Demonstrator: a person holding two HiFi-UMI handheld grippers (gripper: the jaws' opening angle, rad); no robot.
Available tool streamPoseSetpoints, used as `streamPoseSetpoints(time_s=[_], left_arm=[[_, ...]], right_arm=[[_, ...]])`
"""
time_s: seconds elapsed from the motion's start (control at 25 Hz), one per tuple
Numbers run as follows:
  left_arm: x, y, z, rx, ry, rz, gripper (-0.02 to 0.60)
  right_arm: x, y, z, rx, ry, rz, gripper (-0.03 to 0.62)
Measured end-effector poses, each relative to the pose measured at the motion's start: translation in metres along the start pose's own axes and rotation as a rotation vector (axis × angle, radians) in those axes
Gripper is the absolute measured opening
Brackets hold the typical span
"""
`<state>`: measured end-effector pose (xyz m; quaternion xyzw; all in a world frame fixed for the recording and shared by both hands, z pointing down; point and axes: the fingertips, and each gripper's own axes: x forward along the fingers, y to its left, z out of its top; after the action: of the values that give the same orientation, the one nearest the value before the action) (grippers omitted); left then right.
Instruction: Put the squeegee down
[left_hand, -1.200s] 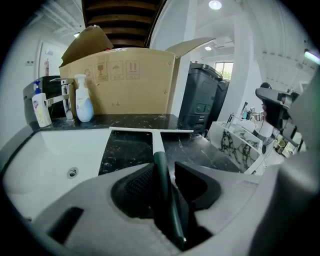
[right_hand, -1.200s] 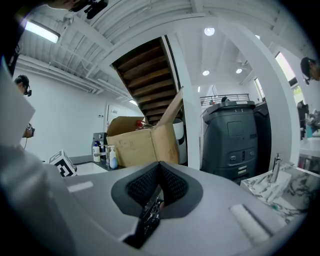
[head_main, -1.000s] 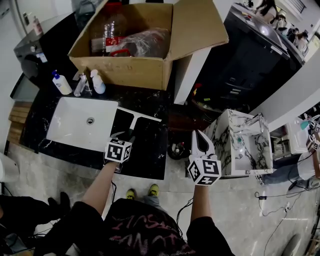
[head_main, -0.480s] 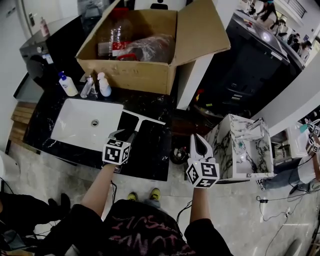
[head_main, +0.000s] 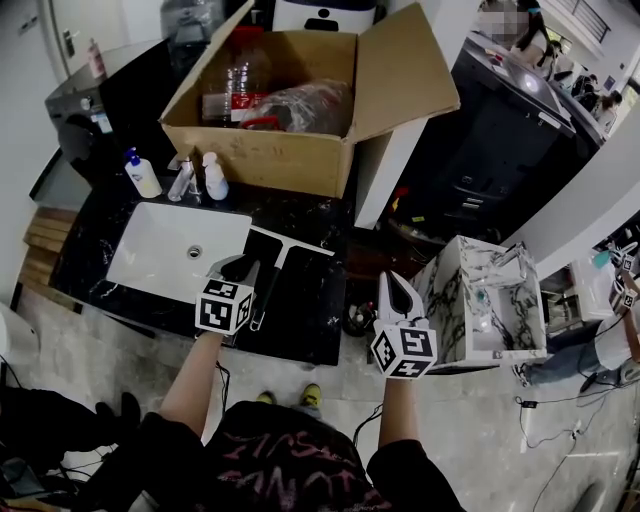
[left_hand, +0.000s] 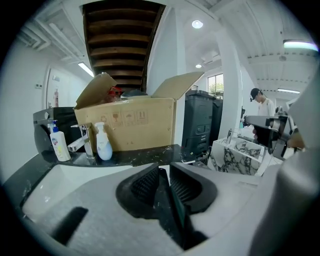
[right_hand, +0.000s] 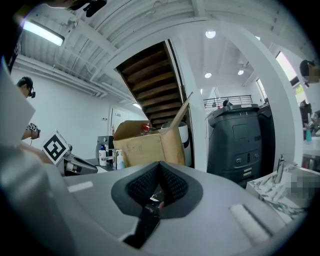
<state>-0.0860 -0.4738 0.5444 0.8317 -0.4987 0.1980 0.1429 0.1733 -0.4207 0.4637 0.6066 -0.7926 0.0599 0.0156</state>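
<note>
Head view has the left gripper (head_main: 238, 268) lifted up and off to the left of the squeegee (head_main: 270, 285). A second ago its wide-spread jaws sat low around the handle and covered most of it. Now the whole dark handle shows, running from the pale blade down toward the front edge of the black marble counter (head_main: 315, 300), just right of the white sink basin (head_main: 150, 255). The squeegee lies flat there with nothing gripping it. The left jaws have just been closing. In the left gripper view they stand a narrow gap apart with nothing between the ribbed pads, only the counter and the cardboard box (head_main: 260, 150) beyond. I judge the putting-down as good as done: the tool is released and at rest, and the hand only needs to draw clear. The right gripper (head_main: 400, 290) hangs out past the counter's front edge, well apart from the squeegee. Its jaws are pressed together on nothing that I can name. Neither gripper view shows the squeegee at all, so its resting place comes from the head view alone. There the lower end of the handle runs close beside the left gripper's marker cube, and I cannot tell whether the two touch. How near the handle's tip lies to the counter's edge is also unclear against the dark stone. A small bright speck low between the right pads is too small to identify.
</note>
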Motion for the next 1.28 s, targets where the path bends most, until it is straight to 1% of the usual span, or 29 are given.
streamPoseSetpoints(time_s=[0.24,0.32,0.6,0.92,1.04,1.28], left_arm=[[-0.019,-0.004,0.029,0.068,-0.065,0.009,0.017],[-0.025,-0.006,0.038,0.079,-0.088,0.009,0.0],[-0.046,-0.002,0.068,0.072,-0.167,0.007,-0.002],[-0.077,0.007,0.096,0.076,-0.268,0.033,0.0],[-0.088,0.008,0.105,0.077,-0.305,0.032,0.0],[-0.097,0.012,0.117,0.085,-0.351,0.031,0.0]], right_arm=[[-0.002,0.007,0.004,-0.005,-0.008,0.005,0.011],[-0.003,0.007,0.006,-0.008,-0.011,0.004,0.011],[-0.004,0.011,0.012,-0.021,-0.021,0.01,0.009],[-0.004,0.018,0.022,-0.04,-0.037,0.026,0.009],[-0.006,0.021,0.025,-0.044,-0.045,0.035,0.009],[-0.005,0.022,0.031,-0.048,-0.063,0.033,0.009]])
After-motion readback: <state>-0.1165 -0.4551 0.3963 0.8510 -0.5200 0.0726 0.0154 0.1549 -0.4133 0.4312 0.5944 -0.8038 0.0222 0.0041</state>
